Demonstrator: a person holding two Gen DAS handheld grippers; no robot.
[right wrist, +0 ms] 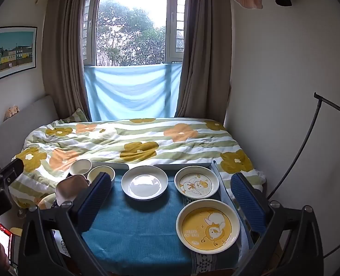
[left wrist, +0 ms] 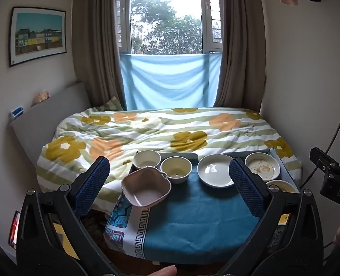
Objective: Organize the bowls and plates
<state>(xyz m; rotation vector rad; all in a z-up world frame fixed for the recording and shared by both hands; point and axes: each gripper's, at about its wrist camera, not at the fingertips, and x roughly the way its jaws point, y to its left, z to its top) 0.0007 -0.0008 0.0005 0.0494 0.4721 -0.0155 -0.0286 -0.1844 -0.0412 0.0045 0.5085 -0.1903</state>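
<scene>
On a blue-clothed table (left wrist: 193, 225) stand a pink squarish bowl (left wrist: 146, 189) at the front left corner, two cream round bowls (left wrist: 146, 159) (left wrist: 176, 169) behind it, a plain white plate (left wrist: 216, 170), a white duck-print plate (left wrist: 262, 167) and a yellow duck-print plate (right wrist: 207, 226). The white plate (right wrist: 144, 182) and the duck plate (right wrist: 196, 185) also show in the right wrist view. My left gripper (left wrist: 168, 186) is open above the table's front, empty. My right gripper (right wrist: 172, 201) is open and empty, above the plates.
A bed with a flowered quilt (left wrist: 160, 131) lies right behind the table. A window with brown curtains (left wrist: 94, 46) and a blue cloth (left wrist: 167, 80) is beyond. A black stand rod (right wrist: 308, 138) curves at the right. A phone (right wrist: 1, 239) glows at lower left.
</scene>
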